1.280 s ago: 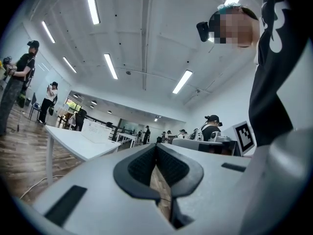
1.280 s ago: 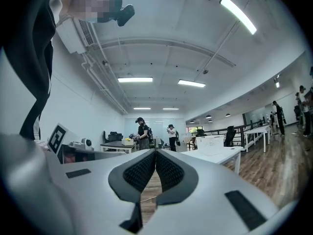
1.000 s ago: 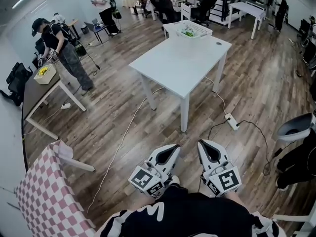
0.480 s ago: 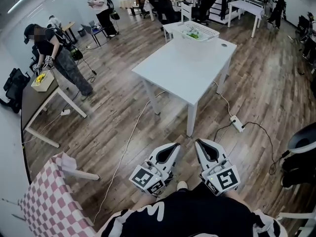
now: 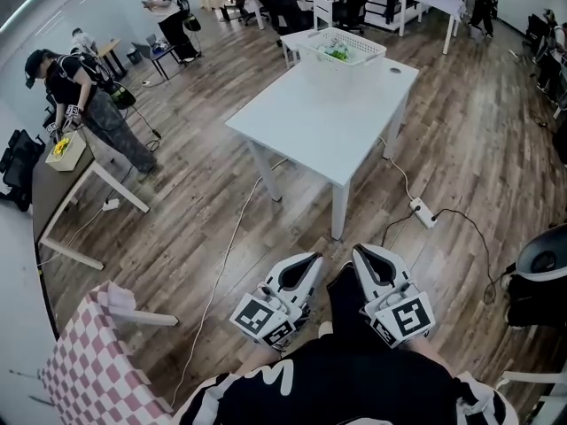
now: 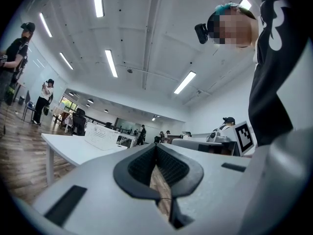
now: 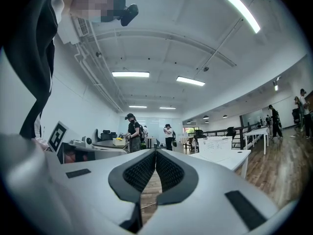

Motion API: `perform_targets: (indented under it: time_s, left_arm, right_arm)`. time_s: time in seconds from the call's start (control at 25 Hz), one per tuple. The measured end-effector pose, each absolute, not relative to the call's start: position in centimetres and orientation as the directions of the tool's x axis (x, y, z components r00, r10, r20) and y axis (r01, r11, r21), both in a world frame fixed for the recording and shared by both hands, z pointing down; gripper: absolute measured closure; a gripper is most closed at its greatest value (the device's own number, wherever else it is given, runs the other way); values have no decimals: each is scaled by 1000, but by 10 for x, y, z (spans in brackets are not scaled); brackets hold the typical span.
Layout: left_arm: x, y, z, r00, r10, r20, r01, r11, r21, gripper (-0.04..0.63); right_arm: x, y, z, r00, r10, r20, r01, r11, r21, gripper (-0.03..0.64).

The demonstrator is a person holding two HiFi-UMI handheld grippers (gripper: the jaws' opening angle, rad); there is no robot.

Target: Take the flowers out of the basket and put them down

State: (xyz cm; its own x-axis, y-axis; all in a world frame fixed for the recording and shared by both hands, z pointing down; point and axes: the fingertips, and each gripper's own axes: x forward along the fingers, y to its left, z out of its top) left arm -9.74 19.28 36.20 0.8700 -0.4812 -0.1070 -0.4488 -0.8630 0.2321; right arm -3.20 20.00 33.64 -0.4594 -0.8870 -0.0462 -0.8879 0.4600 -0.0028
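The flowers (image 5: 337, 55) show only as a bit of green inside the white basket (image 5: 359, 48). The basket stands at the far end of the white bench (image 5: 319, 113), well ahead of both tools. The left tool (image 5: 310, 259) and the right tool (image 5: 363, 253) are held side by side close to the person's body, above the wooden floor (image 5: 195, 228), pointing toward the bench. Each has its jaws closed tip to tip with nothing between them. A power strip (image 5: 423, 212) with its cable lies on the floor ahead of the right tool and to its right. A checked cloth (image 5: 89, 361) covers a surface to the left of the left tool. Far ahead on the left, a person (image 5: 84, 104) bends over a box (image 5: 66, 149) holding something yellow.
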Motion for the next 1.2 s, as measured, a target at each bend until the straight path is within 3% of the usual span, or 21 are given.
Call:
perform_targets:
  time_s: [0.4, 1.2]
  left_arm:
    - [-81, 126, 363, 862, -498, -95, -472, -857, 209, 591]
    - [9, -77, 357, 855, -507, -111, -477, -852, 215, 591]
  right_arm:
    - [-23, 132, 345, -503, -863, -45, -863, 504, -21, 599]
    - [70, -68, 343, -508, -860, -40, -861, 509, -10, 599]
